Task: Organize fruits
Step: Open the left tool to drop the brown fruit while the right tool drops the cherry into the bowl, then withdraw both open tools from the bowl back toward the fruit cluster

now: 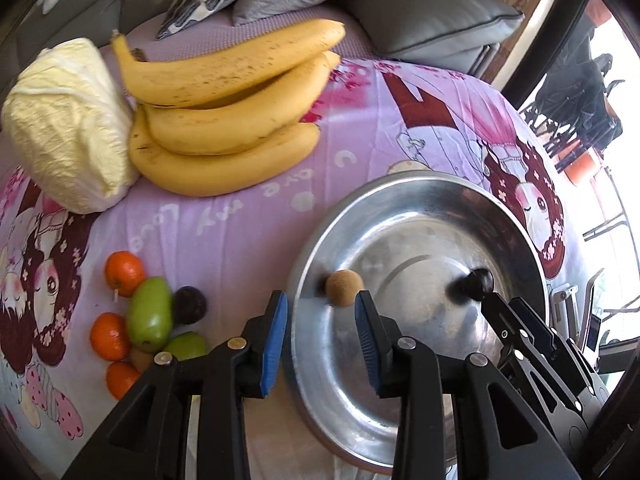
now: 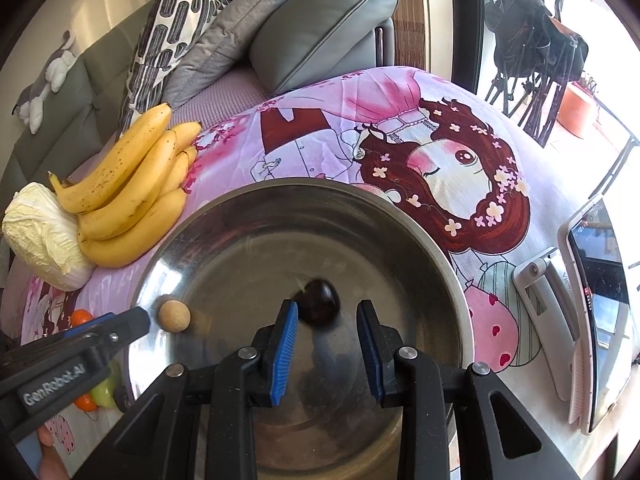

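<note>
A steel bowl (image 1: 400,179) (image 2: 304,184) sits on the pink cartoon-print cloth. Inside it lie a round brown fruit (image 1: 344,287) (image 2: 174,315) near the left wall and a dark plum (image 1: 476,282) (image 2: 320,306). My left gripper (image 1: 322,302) hangs open over the bowl's left rim, the brown fruit just beyond its tips and untouched. My right gripper (image 2: 327,317) is open too, and the plum rests on the bowl floor at its fingertips, free of the pads. Left of the bowl is a heap of oranges (image 1: 124,273), green fruits (image 1: 149,314) and another plum (image 1: 189,305).
A bunch of bananas (image 1: 224,112) (image 2: 128,196) and a pale cabbage (image 1: 64,128) (image 2: 40,240) lie at the back left. Sofa cushions (image 2: 320,28) stand behind the cloth. A phone on a stand (image 2: 596,320) is at the right edge.
</note>
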`<state>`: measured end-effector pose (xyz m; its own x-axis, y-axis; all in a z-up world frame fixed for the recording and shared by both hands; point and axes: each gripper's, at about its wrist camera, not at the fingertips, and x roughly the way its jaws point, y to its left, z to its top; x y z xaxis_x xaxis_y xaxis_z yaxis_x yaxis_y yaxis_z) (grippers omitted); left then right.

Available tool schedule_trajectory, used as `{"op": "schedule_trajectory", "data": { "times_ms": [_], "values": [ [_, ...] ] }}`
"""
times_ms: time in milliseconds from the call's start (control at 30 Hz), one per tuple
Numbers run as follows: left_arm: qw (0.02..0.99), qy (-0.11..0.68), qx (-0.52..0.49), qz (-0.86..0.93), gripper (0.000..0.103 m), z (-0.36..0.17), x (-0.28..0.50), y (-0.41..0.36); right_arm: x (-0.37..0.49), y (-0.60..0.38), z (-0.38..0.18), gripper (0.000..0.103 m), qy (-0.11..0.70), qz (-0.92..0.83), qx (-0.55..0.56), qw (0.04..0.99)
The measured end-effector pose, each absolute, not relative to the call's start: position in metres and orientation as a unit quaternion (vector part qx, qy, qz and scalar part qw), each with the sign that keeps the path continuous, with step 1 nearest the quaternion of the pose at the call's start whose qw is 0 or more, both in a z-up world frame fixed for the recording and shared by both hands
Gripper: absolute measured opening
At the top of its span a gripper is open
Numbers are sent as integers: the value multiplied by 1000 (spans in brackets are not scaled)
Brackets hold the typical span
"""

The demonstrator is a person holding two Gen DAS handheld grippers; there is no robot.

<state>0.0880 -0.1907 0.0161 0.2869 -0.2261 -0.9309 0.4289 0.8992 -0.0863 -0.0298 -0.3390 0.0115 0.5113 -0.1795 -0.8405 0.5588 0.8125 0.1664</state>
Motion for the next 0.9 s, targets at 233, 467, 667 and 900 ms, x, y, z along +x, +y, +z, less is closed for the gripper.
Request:
{"op": "schedule_trajectory", "data": {
  "times_ms": [233,467,667,900],
  "values": [
    [804,559,81,-186,47,20,87,-171,-29,-333,11,59,447,-214,207,843],
    [798,577,72,-156,56,8,90,-151,-28,-331,10,71,451,-210,199,844],
    [795,588,53,-138,70,0,94,-133,-26,-324,9,90,454,-201,190,847],
    [799,587,25,-130,84,-1,96,-115,-25,-321,9,103,452,-199,181,851]
  ]
}}
